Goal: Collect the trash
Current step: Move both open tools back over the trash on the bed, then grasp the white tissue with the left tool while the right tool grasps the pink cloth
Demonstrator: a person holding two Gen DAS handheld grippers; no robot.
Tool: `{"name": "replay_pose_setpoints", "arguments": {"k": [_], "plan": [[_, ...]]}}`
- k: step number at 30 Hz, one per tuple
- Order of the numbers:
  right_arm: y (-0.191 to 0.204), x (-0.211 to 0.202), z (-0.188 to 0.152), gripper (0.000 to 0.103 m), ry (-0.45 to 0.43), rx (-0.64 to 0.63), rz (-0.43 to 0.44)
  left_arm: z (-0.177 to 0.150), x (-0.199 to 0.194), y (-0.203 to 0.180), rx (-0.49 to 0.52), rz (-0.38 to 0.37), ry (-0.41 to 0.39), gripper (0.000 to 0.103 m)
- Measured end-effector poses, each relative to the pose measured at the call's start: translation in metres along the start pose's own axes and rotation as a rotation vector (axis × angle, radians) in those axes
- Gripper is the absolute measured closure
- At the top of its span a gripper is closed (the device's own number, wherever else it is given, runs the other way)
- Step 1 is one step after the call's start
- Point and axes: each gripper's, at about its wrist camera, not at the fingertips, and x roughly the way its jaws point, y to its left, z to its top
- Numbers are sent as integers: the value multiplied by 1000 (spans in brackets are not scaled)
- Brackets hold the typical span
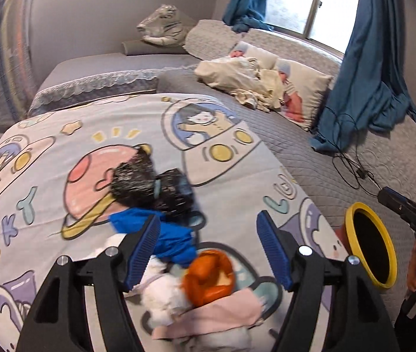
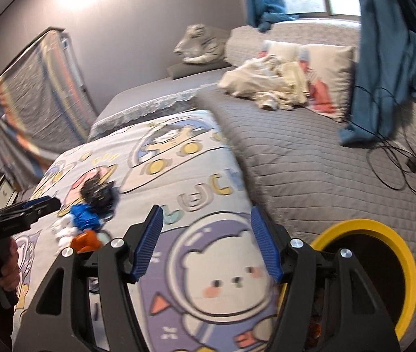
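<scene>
A pile of trash lies on the cartoon-print blanket [image 1: 61, 152]: black crumpled bags [image 1: 149, 184], a blue wrapper [image 1: 166, 234], an orange crumpled piece [image 1: 209, 275], white tissue [image 1: 161, 293] and pink paper [image 1: 213, 316]. My left gripper [image 1: 208, 249] is open just above the pile, the blue wrapper and orange piece between its fingers. The pile shows small in the right wrist view [image 2: 90, 214]. My right gripper [image 2: 206, 243] is open and empty over the blanket, beside a yellow-rimmed bin [image 2: 384, 264] lying on its side. The bin also shows in the left wrist view [image 1: 372, 246].
A grey quilted bedspread [image 2: 310, 161] covers the bed. Cream clothes [image 1: 246, 79] and pillows [image 1: 304, 94] lie at the head. Black cables [image 1: 351, 158] trail near blue curtains [image 1: 369, 73]. A tiger plush [image 1: 163, 23] sits by the wall. A folded mesh frame [image 2: 31, 102] leans at the left.
</scene>
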Motion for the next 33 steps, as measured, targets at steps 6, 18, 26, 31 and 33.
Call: {"name": "replay_pose_setpoints", "arguments": {"k": [6,18,26,31,33], "plan": [[44,11,-12,43,34,-74,70,-14,-12,41,-54,54,1,38],[112,42,-43,43,140,-207,184,-42,-14,84,-101,104,32,38],[146,57,-63,38,195,-298,244,-51,-2,97,-116,105,66,38],[160,63,-71,38,220,-353,255,-50,6,100,-116,96,80,38],[163,66,-75,38,234,-363,258,-49,10,99,-113,93,84,38]]}}
